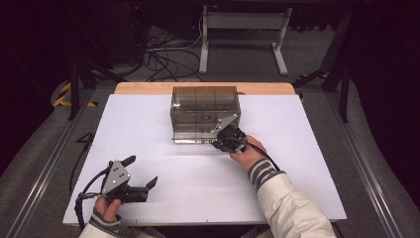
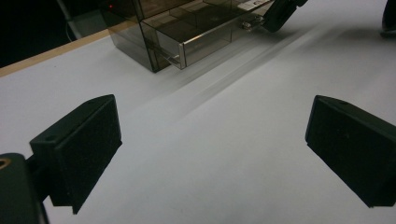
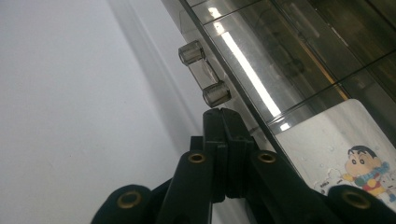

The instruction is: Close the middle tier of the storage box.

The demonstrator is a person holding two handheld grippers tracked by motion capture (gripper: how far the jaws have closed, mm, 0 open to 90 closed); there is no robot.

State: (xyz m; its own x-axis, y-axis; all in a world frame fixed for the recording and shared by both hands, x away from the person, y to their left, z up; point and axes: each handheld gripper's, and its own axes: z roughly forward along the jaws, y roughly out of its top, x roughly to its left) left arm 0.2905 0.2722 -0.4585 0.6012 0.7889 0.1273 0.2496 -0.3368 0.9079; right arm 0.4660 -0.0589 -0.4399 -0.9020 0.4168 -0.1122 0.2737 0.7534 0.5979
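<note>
A smoky see-through drawer cabinet [image 1: 205, 106] stands at the back middle of the white table [image 1: 148, 129]. Its bottom drawer [image 2: 205, 42] juts out a little from the front. My right gripper [image 1: 221, 142] is at the cabinet's front right corner, jaws pressed together with nothing between them. In the right gripper view its tip [image 3: 222, 114] sits just below the drawer's clear bar handle [image 3: 204, 74], close to one post. A cartoon sticker [image 3: 364, 168] is on the drawer front. My left gripper [image 1: 141, 171] lies near the front left of the table, its jaws wide apart over bare table [image 2: 212, 140].
A strip of wooden tabletop [image 1: 148, 88] shows behind the white sheet. Beyond it, a white desk frame [image 1: 242, 29] and loose cables [image 1: 163, 54] sit on the floor. Metal rails [image 1: 366, 163] run along both sides of the table.
</note>
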